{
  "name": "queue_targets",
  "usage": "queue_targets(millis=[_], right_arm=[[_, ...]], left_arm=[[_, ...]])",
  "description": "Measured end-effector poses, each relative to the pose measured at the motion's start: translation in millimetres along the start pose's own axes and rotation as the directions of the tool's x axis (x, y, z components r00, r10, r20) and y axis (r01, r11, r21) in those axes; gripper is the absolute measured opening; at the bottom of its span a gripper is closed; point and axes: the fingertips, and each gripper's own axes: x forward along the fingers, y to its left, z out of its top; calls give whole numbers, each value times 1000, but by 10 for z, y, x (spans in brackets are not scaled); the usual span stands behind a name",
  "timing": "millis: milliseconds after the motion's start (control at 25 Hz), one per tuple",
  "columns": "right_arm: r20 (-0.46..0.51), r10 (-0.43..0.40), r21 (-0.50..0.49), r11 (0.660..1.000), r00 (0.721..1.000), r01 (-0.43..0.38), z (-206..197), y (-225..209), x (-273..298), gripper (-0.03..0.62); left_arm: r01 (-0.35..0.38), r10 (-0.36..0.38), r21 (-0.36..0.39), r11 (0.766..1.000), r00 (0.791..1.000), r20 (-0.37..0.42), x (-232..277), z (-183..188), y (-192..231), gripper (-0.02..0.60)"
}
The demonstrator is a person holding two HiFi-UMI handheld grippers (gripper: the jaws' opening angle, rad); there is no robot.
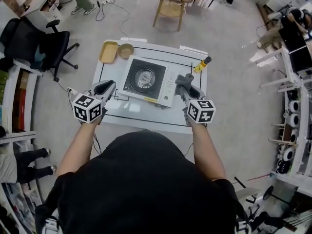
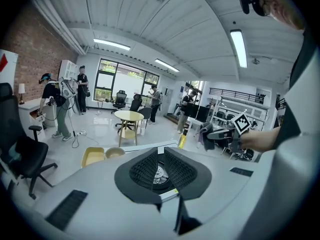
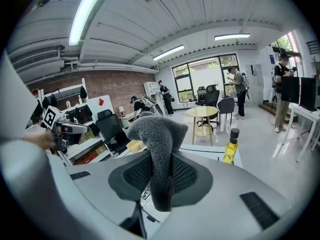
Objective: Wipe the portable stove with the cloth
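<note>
— Where is the portable stove found?
— It is seen at the middle of the white bench, with its burner ring uncovered and its control panel on its right side.
— And the cloth?
— The grey cloth is pinched between the jaws of the right claw. It is bunched above the jaws and hung down between them. It is held at the stove's right edge, over the control panel. Whether the stove is touched by it cannot be told.
— How is the left claw set?
— Its jaws are parted only narrowly and nothing is gripped. The stove's burner is glimpsed through the gap. The claw is held near the stove's left edge, apart from it.
— What else is placed near the stove?
— A yellow tray and a small bowl are set side by side beyond the stove's far left corner. A yellow bottle with a dark cap is seen beyond its far right corner.
</note>
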Motion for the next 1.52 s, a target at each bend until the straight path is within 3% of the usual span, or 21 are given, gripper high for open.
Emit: queue_targets(millis=[480,840,1520], right_arm=[[-16,58,-9,998,998,-58,57,-394,235,106],[-2,71,-2,997,997,-71,104,-423,251,106],[10,-19,5,1000,1000,19,181,-226,261,106]], left_arm=[[-30,30,-7,1000,1000,-10,448,83,-190,57],[-31,31,22,999,999,-8,514,263,-253,58],[32,-32,36,999,999,7,409,332,94,58]])
